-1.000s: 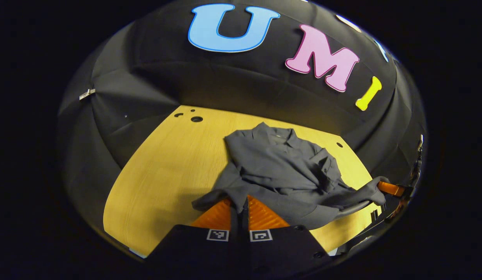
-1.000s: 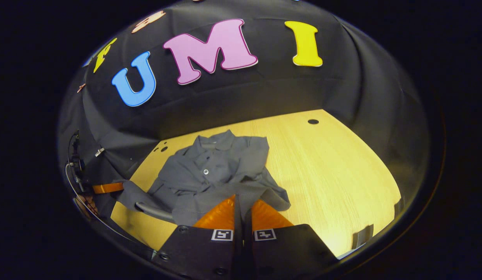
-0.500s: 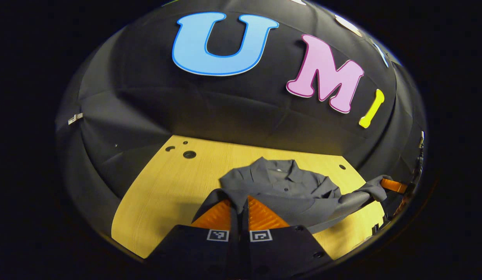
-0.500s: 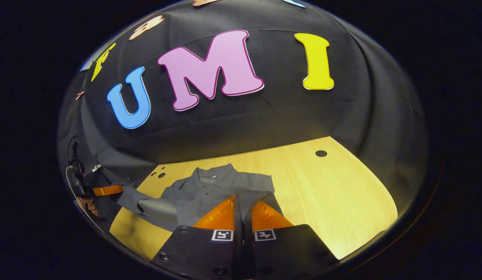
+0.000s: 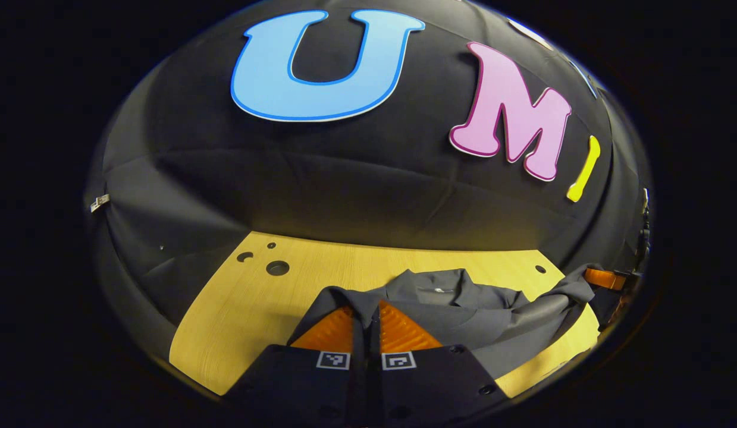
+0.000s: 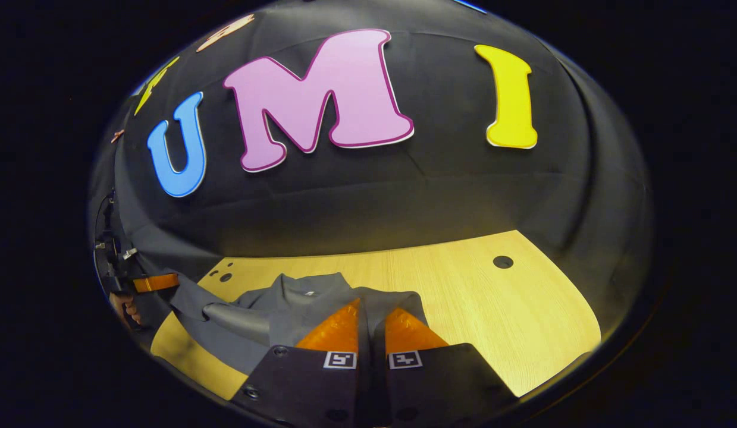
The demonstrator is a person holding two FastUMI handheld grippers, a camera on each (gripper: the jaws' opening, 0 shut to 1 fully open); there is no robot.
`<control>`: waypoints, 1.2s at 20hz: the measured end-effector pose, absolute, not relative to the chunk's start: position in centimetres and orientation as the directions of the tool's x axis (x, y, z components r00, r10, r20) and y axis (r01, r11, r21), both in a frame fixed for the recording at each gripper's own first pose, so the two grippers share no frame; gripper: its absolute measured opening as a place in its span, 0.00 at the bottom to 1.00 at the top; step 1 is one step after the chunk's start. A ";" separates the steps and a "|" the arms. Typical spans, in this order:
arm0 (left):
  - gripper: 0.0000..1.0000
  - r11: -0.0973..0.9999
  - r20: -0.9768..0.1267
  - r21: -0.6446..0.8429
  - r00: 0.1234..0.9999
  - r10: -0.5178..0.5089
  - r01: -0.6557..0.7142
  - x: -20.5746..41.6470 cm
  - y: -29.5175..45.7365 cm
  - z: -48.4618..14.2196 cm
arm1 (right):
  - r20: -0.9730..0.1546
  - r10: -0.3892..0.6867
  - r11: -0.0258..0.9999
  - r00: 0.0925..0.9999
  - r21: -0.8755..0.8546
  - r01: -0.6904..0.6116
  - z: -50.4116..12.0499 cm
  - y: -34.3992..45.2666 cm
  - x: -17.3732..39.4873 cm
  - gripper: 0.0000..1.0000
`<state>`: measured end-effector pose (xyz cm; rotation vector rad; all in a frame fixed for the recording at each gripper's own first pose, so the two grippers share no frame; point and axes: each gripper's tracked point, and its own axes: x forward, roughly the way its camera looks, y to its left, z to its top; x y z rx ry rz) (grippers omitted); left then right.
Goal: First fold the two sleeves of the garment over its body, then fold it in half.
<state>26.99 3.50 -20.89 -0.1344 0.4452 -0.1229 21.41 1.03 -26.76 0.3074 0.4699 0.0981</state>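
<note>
A grey collared shirt (image 5: pixel 463 300) lies on the wooden table (image 5: pixel 255 309), collar toward the wall. My left gripper (image 5: pixel 366 309) is shut on its hem at one bottom corner, held just above the body. My right gripper (image 6: pixel 370 306) is shut on the other hem corner, also carried over the shirt (image 6: pixel 297 297) close to the collar. Between the two corners the hem hangs as a stretched band. In the left gripper view the right gripper (image 5: pixel 603 278) appears far right. In the right gripper view the left gripper (image 6: pixel 154 282) appears far left with a hand (image 6: pixel 125 308) behind it.
The table (image 6: pixel 493 309) has small round holes (image 5: pixel 277 267) near the back left and one hole (image 6: pixel 502 261) at the back right. The black cloth wall (image 6: pixel 374 202) closes in right behind the table. Bare wood lies to the right of the shirt.
Both grippers carried the hem forward over the shirt toward the collar. The wall has come closer and the visible part of the shirt's body has shrunk.
</note>
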 end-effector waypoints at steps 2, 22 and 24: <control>0.02 0.985 -0.417 -0.150 0.897 -0.145 0.089 28.8 3.3 -21.6 | -0.433 0.160 0.950 0.887 0.310 -0.020 -28.0 1.1 23.2 0.05; 0.05 0.999 -0.611 -0.038 0.790 -0.040 0.022 35.6 3.3 -36.9 | -0.627 0.141 0.968 0.766 0.250 0.027 -45.2 2.7 29.8 0.06; 0.10 1.000 -0.618 -0.013 0.786 -0.016 0.011 35.3 3.4 -36.7 | -0.633 0.148 0.963 0.760 0.267 0.034 -45.1 2.9 29.7 0.13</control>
